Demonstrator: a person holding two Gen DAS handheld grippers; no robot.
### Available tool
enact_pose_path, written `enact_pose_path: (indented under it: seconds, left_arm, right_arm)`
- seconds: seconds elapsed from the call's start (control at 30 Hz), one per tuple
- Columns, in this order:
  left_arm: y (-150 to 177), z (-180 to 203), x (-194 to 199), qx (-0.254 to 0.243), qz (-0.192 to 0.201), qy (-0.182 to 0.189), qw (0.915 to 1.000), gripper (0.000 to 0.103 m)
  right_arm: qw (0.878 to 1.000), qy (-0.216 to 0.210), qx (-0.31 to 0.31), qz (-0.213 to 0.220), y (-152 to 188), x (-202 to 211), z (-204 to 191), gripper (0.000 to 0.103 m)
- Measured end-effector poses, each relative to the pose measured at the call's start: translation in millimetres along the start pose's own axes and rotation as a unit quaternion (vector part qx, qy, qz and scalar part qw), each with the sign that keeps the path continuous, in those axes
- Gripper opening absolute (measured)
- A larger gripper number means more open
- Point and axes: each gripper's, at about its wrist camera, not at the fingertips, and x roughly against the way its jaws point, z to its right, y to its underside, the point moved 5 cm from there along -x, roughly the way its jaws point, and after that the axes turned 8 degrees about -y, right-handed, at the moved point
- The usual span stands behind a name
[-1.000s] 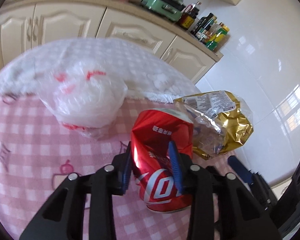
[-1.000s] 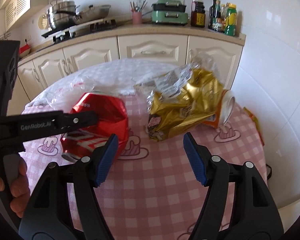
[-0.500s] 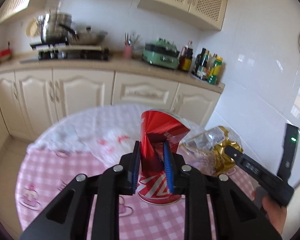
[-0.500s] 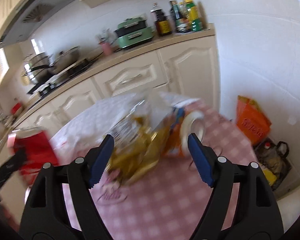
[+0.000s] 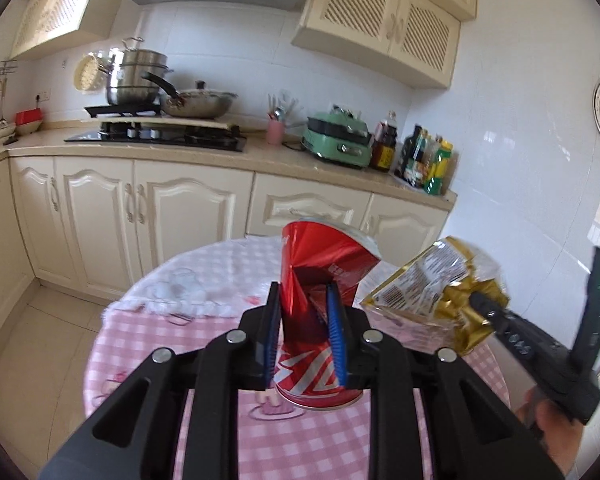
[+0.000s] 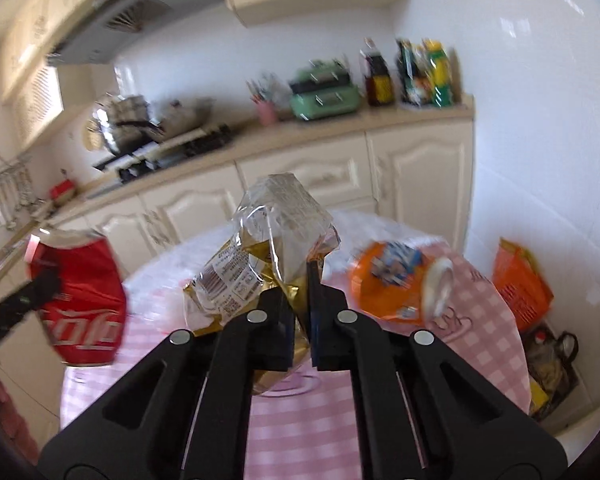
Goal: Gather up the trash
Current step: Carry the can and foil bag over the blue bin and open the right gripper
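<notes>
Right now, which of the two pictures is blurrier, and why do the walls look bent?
The right wrist view is smeared: the crushed red soda can and counter streak. The left wrist view is sharp on the can. Both fisheye lenses bow the cream cabinets; window glare whitens the tiled wall.

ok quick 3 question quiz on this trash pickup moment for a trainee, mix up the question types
1. True or false: the left claw holds a crushed red can.
2. What is the right claw shut on? A) gold snack wrapper B) orange can C) pink cup
3. Fill in: the orange can lies on its ____ on the checked tablecloth.

Key: 1 true; 2 A; 3 side
</notes>
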Motion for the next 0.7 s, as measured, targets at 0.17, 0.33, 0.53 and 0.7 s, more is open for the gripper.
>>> enact_pose_path:
  seconds: [0.17, 0.33, 0.53, 0.7]
  left_arm:
    - [-3.7, -47.5, 36.4, 0.022, 0.019, -0.026, 0.9992, 0.021]
    - [4.3, -105.8, 73.0, 0.038, 0.032, -0.071, 0.9963, 0.021]
    - [24.6, -190.2, 110.2, 0.08, 0.029, -0.132, 0.9875, 0.021]
    - [55.7, -269.4, 136.4, 0.122, 0.018, -0.191, 0.9739, 0.021]
  right_arm:
    - [0.998, -0.052, 0.036, 0.006, -2.7, 13.7, -65.4, 0.005]
    - [0.992, -0.105, 0.068, -0.018, 19.5, 6.2, -141.0, 0.006]
    - [0.977, -0.172, 0.109, -0.059, 64.5, -9.9, -239.7, 0.006]
    - [0.959, -0.22, 0.149, -0.104, 114.2, -31.3, -318.0, 0.006]
